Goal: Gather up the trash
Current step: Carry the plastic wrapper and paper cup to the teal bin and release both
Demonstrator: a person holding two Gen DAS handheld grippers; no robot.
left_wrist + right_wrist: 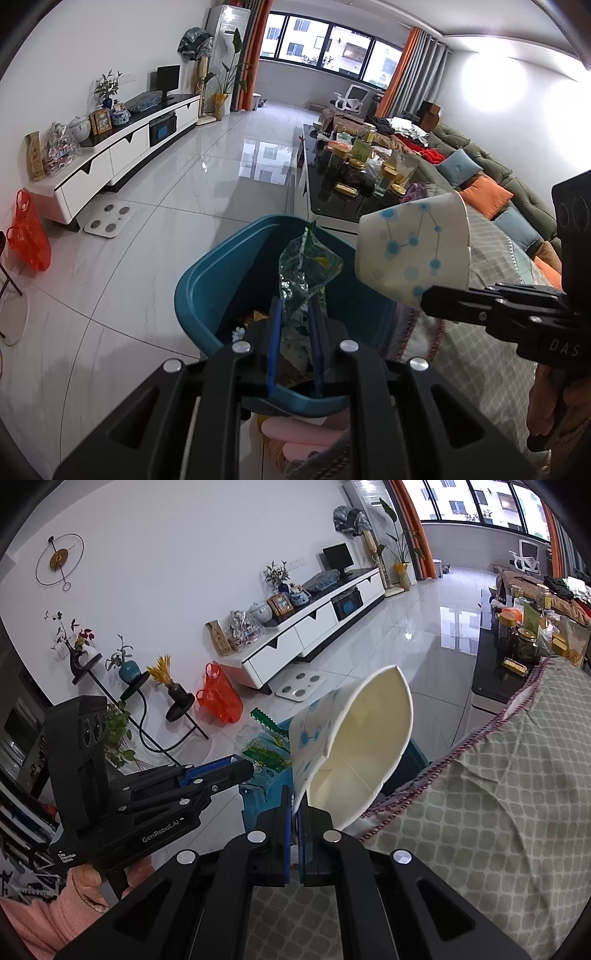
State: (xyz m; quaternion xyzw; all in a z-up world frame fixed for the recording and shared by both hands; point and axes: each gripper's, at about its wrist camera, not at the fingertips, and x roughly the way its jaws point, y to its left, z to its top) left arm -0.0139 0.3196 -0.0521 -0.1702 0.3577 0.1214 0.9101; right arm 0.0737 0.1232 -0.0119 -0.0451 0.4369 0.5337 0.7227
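Observation:
My left gripper (295,306) is shut on a crumpled clear plastic wrapper with green print (308,264), held over the open teal bin (207,280). Some trash lies inside the bin. My right gripper (295,797) is shut on the wall of a squashed white paper cup with blue dots (354,746), its mouth facing the camera. In the left wrist view the cup (410,247) hangs just right of the bin with the right gripper (428,297) pinching it. In the right wrist view the left gripper (245,768) holds the wrapper (266,749) to the left of the cup.
A checked grey-green cloth (498,812) covers the seat on the right. A black coffee table (332,199) crowded with jars stands beyond the bin. A white TV cabinet (122,155), a floor scale (110,219) and an orange bag (29,232) line the left wall.

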